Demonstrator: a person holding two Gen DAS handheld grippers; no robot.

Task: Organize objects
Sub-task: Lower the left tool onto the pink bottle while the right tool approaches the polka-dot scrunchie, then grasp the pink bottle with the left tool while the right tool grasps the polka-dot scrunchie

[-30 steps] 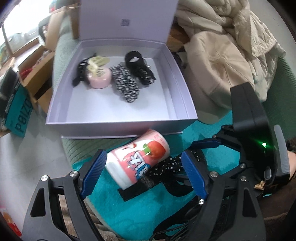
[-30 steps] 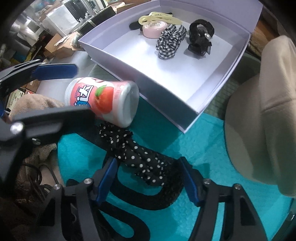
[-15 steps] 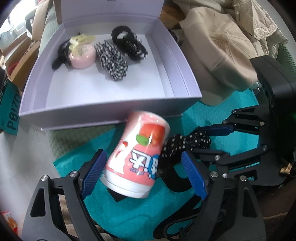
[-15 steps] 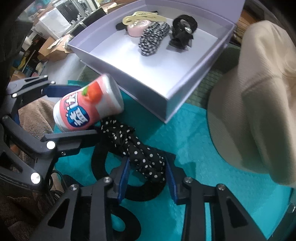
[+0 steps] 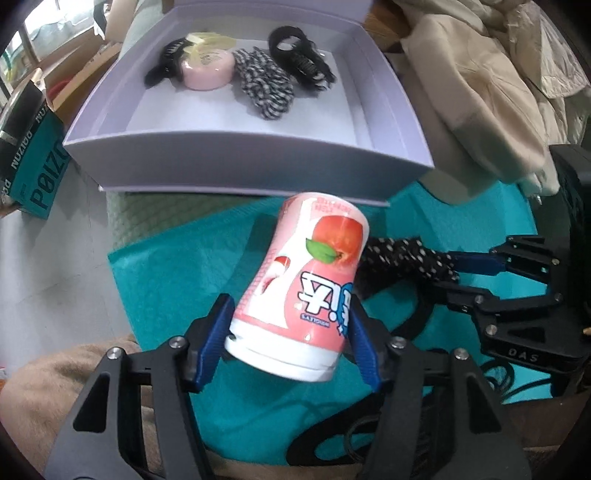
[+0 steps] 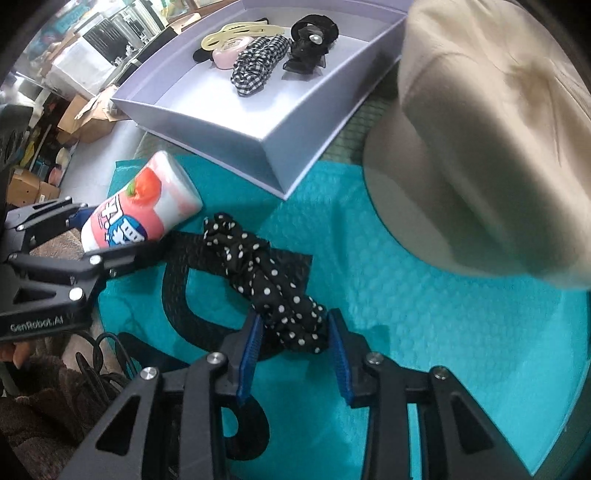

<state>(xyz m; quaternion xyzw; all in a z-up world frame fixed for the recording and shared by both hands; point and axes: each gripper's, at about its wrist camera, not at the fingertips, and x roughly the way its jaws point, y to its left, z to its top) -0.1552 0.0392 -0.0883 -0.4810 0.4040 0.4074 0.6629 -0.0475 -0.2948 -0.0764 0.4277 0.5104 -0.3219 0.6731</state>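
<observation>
My left gripper (image 5: 290, 341) is shut on the base of a pink peach-print canister (image 5: 306, 284), held tilted above the teal mat (image 5: 177, 273); it also shows in the right wrist view (image 6: 140, 206). My right gripper (image 6: 293, 354) is shut on a black polka-dot scrunchie (image 6: 273, 288), whose far end trails on the mat. The open lavender box (image 5: 236, 162) lies just beyond and holds a pink round case (image 5: 208, 68), a checked scrunchie (image 5: 264, 85), a black bow clip (image 5: 299, 55) and a cream hair claw (image 6: 236, 31).
A beige hat (image 6: 491, 147) and crumpled beige clothing (image 5: 491, 74) lie to the right of the box. A black band (image 6: 184, 291) lies on the mat under the scrunchie. A teal carton (image 5: 33, 166) and cardboard boxes (image 6: 88, 118) are on the left.
My left gripper has closed on the canister and raised it off the mat. My right gripper has closed on the polka-dot scrunchie.
</observation>
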